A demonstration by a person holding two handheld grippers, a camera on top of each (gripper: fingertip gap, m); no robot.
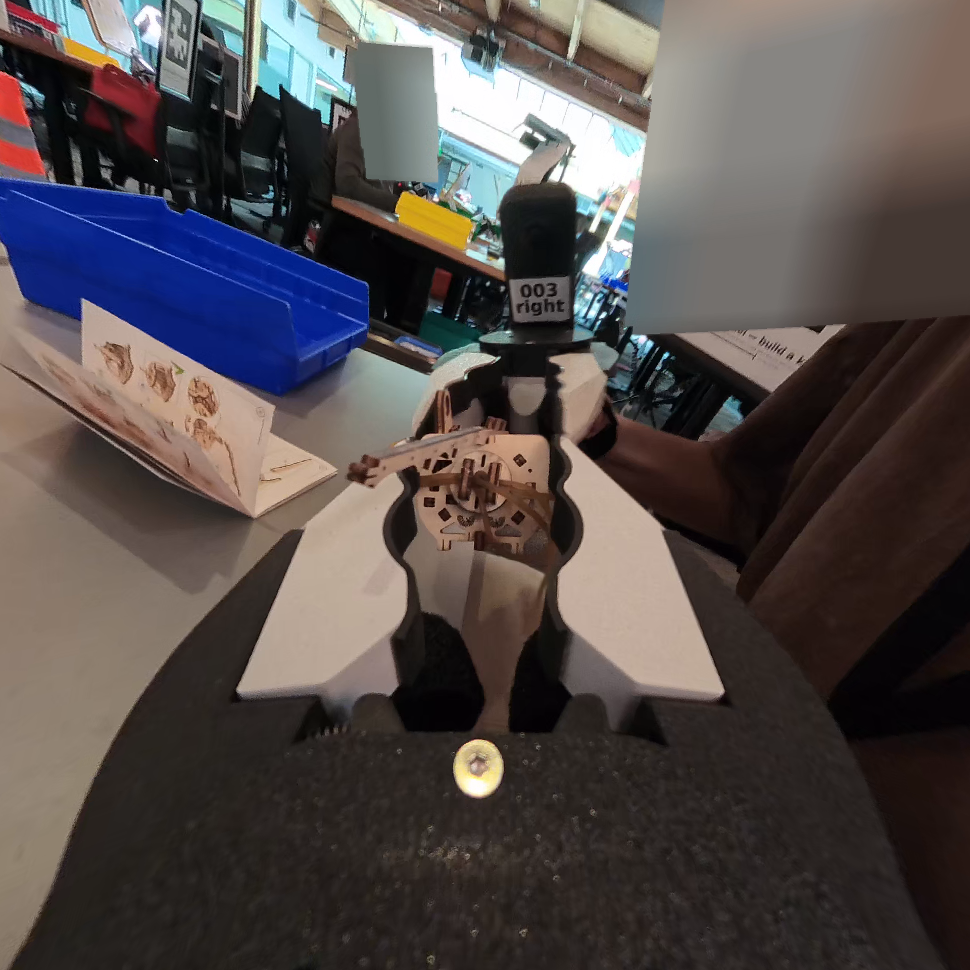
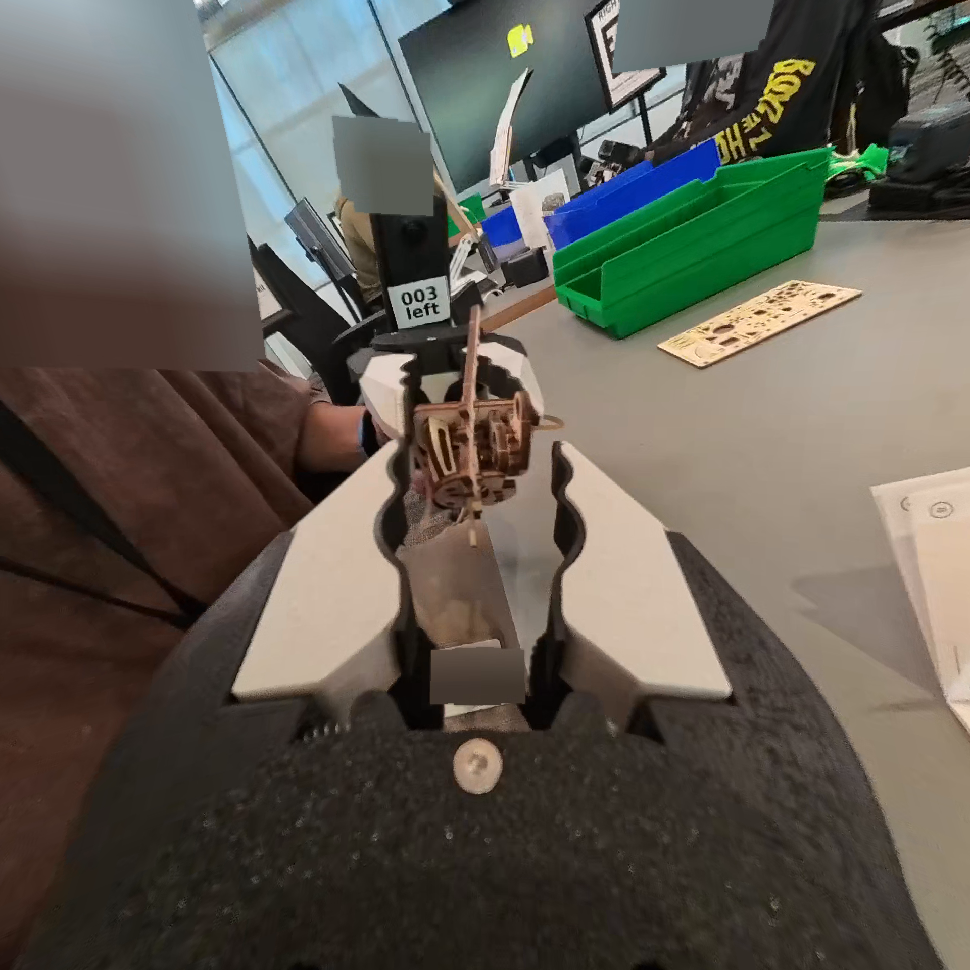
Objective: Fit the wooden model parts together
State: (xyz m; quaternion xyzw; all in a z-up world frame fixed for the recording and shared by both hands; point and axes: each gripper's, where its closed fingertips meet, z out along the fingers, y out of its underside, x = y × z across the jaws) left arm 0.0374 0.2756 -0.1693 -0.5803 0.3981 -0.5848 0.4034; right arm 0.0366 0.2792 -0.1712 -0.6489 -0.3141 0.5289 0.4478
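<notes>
Wooden model [image 1: 480, 493]: pale gear plate, rubber band, protruding arm; clamped in left claw [image 1: 480, 504]; right claw [image 2: 475, 472] spread.

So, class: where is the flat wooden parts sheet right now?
In the right wrist view, the wooden parts sheet lies flat on the grey table, right of centre, just in front of the green bin.

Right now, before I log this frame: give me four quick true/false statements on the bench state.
1. The wooden model sits between the fingers of the left claw. True.
2. The flat wooden parts sheet lies inside the green bin. False: it lies on the table, beside the bin.
3. The instruction booklet lies shut and flat. False: it is open, with one page standing up.
4. A blue bin stands behind the booklet. True.
</notes>
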